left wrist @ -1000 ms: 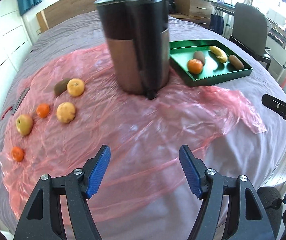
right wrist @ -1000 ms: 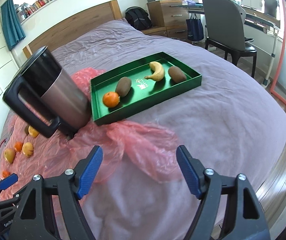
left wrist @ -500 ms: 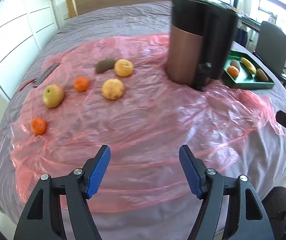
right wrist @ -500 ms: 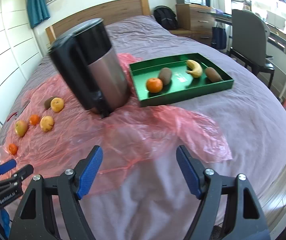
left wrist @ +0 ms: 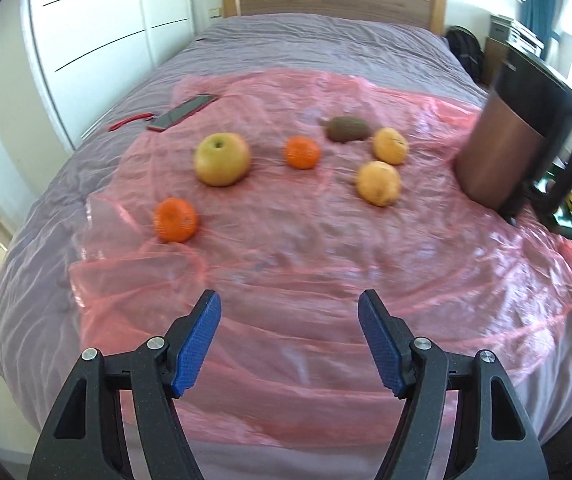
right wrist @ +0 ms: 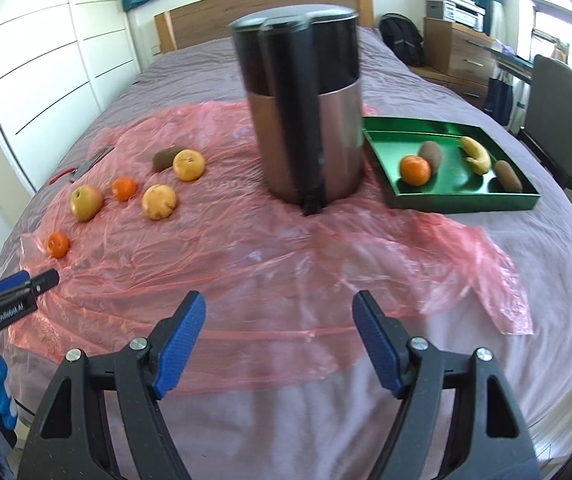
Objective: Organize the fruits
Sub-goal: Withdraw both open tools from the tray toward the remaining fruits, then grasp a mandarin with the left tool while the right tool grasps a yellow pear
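Observation:
Loose fruit lies on a pink plastic sheet (left wrist: 286, 240) spread over the bed: a yellow apple (left wrist: 222, 158), two tangerines (left wrist: 175, 220) (left wrist: 302, 152), a kiwi (left wrist: 348, 129) and two yellow-orange fruits (left wrist: 379, 183) (left wrist: 391, 145). My left gripper (left wrist: 290, 312) hovers open and empty over the sheet, short of the fruit. A green tray (right wrist: 462, 196) at the right holds a tangerine (right wrist: 415, 170), two kiwis (right wrist: 432, 154) (right wrist: 508, 175) and a banana (right wrist: 476, 154). Open and empty too, my right gripper (right wrist: 278, 312) hangs over the sheet's near edge.
A tall black and copper kettle (right wrist: 306, 120) stands between the loose fruit and the tray. A phone (left wrist: 182, 112) and a red cord (left wrist: 130, 121) lie at the sheet's far left. A chair (right wrist: 554, 112) and a wooden dresser (right wrist: 462, 52) stand right of the bed.
Both grippers have swung left across the bed and rolled. The loose fruit has come to the middle of the left wrist view; the kettle and tray slid right. Both jaws stayed as wide.

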{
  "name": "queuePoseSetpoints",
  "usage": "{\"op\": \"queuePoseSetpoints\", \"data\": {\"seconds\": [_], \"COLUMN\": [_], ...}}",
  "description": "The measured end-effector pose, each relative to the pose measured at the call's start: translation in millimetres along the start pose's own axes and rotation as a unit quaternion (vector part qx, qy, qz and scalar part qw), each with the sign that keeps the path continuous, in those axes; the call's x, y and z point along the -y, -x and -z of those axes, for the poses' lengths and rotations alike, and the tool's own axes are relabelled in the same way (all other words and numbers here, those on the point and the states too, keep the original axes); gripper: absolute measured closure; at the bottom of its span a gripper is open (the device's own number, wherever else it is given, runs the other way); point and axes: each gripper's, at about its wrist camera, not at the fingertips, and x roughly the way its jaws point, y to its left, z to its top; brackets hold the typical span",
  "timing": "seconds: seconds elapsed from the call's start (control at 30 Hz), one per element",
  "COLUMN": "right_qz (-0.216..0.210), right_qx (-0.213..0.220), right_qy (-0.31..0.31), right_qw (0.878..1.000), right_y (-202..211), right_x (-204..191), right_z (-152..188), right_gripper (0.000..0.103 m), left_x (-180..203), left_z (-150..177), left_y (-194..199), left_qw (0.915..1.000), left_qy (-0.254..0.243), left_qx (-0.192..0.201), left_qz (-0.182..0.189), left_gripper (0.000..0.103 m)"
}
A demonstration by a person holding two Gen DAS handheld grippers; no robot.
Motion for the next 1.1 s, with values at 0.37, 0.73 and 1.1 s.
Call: {"op": "queuePoseSetpoints", "data": {"seconds": [0.37, 0.73, 1.1], "right_qz": [-0.055, -0.105, -0.112], "right_qx": [-0.018, -0.037, -0.053], "right_qy": [0.043, 0.063, 0.049], "right_qw": [0.997, 0.992, 0.991], "right_y": [-49, -123, -189], "right_x": [-64, -124, -146], "right_z": [-30, -70, -96], "right_gripper": [0.000, 0.000, 0.000], "left_x": [-106, -130, -127], "left_z": [-20, -44, -52], "left_y": [-38, -90, -129], "left_qw": [0.9969, 0.9959, 0.9951], "left_qy": [0.076, 0.080, 0.073], "left_qx": [-0.008, -0.037, -0.065], "left_qz": [-0.018, 0.021, 0.019], "left_gripper": [0.037, 0.037, 0.037]}}
